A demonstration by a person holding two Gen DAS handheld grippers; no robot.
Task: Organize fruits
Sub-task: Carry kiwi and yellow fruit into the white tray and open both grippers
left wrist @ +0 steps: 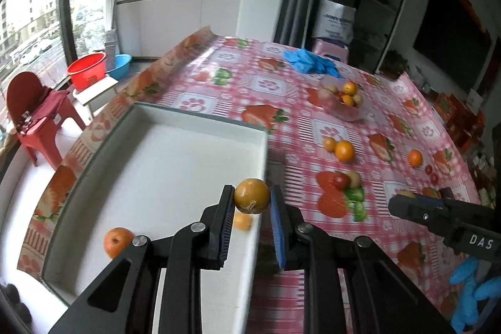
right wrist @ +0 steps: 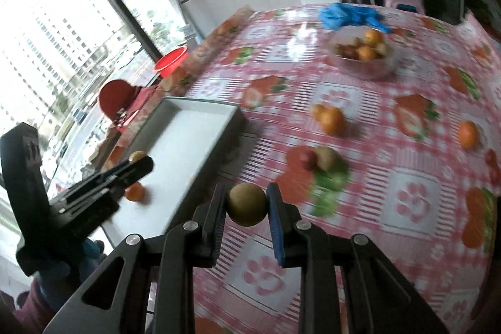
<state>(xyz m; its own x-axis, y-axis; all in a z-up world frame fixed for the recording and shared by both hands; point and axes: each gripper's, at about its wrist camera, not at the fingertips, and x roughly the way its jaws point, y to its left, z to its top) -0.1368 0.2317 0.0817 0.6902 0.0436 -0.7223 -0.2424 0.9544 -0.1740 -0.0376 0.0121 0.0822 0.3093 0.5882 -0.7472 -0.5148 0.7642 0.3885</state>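
White letters "DAS" stand on the black body of the right gripper (left wrist: 410, 202). Print on the white bag (left wrist: 336, 21) by the shelves is too blurred to read.

The left gripper (left wrist: 252, 199) points forward, and its two fingers squeeze a small round fruit (left wrist: 252, 196) between them. The right gripper (right wrist: 247, 204) points forward too, and its fingers pinch a round fruit (right wrist: 246, 204). Blue gloves cover the hands (left wrist: 472, 290).
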